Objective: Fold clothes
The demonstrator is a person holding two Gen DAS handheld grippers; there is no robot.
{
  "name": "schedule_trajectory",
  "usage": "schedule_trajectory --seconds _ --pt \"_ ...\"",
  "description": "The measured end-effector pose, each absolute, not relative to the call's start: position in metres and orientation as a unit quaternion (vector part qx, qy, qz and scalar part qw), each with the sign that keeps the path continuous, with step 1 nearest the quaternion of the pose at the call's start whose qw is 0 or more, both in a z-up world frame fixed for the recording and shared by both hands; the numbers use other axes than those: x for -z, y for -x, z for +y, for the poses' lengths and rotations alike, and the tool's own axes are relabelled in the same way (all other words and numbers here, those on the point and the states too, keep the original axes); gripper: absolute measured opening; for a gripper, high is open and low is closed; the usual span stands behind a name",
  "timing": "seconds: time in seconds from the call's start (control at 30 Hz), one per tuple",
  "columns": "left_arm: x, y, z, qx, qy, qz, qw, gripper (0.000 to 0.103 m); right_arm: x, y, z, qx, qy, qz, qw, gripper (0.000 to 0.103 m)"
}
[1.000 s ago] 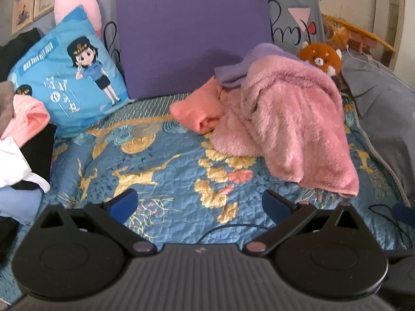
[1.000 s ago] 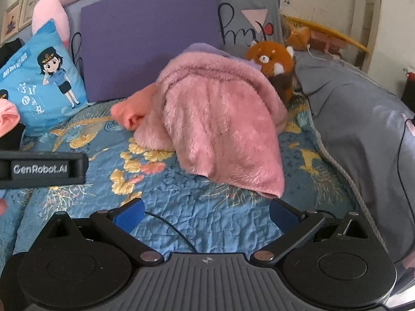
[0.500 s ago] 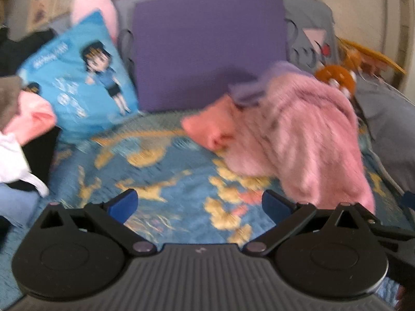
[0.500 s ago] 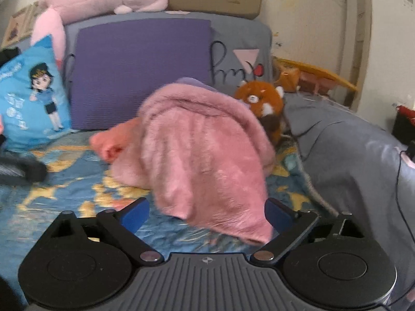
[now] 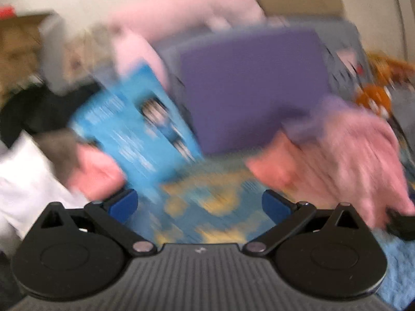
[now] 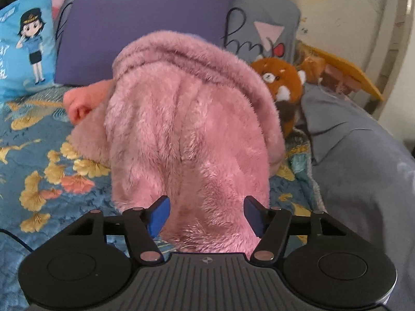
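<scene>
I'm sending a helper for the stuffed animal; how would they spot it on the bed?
Start at the purple cushion at the head of the bed. Right of the fluffy pink garment heaped before it sits the plush toy. It alone is rust-orange, with a white-marked face.

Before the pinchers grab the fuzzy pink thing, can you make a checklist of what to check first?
1. Fuzzy pink garment sits between the right gripper fingers: ok; its near edge lies in the gap.
2. Fingers pressing the fleece: not ok yet. They have just been closing, but the pads still stand apart from it.
3. Only one layer caught: cannot tell; the folds hide the edge.
4. Orange garment tucked beneath won't drag along: cannot tell.
5. Left gripper free to help: ok; open, nothing between its fingers.
6. Left view sharp enough to aim: not ok, blurred.
</scene>
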State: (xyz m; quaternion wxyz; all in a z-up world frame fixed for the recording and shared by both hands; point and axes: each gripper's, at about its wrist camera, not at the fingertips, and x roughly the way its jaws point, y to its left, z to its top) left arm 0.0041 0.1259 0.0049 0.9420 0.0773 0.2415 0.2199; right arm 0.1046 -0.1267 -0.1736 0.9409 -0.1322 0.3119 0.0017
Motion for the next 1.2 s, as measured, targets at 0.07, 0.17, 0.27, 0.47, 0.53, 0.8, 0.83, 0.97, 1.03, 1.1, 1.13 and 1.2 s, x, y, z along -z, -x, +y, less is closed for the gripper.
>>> schedule_trajectory --seconds 0.07,0.17,0.27,0.47,0.53,0.8,0.83,0.97,1.03,1.1,1.13,1.2 --pt "-0.042 0.016 0.152 -0.243 -0.073 0.210 0.944 0.103 0.169 -0.103 -0.130 -0.004 0.137 0.305 0.942 0.062" --pt "-0.091 0.053 0.184 -0.299 -0.071 0.171 0.936 0.103 0.142 -0.084 -0.139 -0.006 0.126 0.279 0.952 0.062" --pt "-0.136 0.098 0.205 -0.359 -0.108 0.133 0.918 0.103 0.096 -0.052 -0.156 -0.004 0.116 0.236 0.965 0.067" --pt "-0.235 0.197 0.244 -0.471 -0.180 0.061 0.861 0.103 -0.038 0.041 -0.221 0.064 0.159 0.096 0.980 0.084" --pt "-0.273 0.230 0.258 -0.506 -0.201 0.043 0.837 0.103 -0.085 0.070 -0.246 0.096 0.174 0.061 0.978 0.086" --pt "-0.433 0.346 0.321 -0.602 -0.179 -0.036 0.778 0.103 -0.250 0.116 -0.320 0.222 0.184 0.015 0.957 0.097" --pt "-0.446 0.355 0.325 -0.607 -0.174 -0.039 0.775 0.103 -0.267 0.115 -0.323 0.216 0.170 0.021 0.961 0.097" --pt "-0.469 0.380 0.334 -0.603 -0.173 -0.027 0.778 0.103 -0.324 0.101 -0.307 0.174 0.135 0.036 0.975 0.097" --pt "-0.461 0.376 0.339 -0.594 -0.177 -0.016 0.785 0.103 -0.348 0.096 -0.281 0.153 0.143 0.031 0.977 0.096" --pt "-0.452 0.360 0.354 -0.585 -0.178 -0.004 0.791 0.103 -0.375 0.100 -0.245 0.129 0.162 0.010 0.978 0.096" --pt "-0.448 0.349 0.364 -0.584 -0.177 0.002 0.792 0.103 -0.389 0.104 -0.228 0.118 0.167 -0.001 0.979 0.096" --pt "-0.443 0.332 0.375 -0.586 -0.176 0.011 0.791 0.103 -0.423 0.117 -0.190 0.093 0.165 -0.024 0.982 0.096"
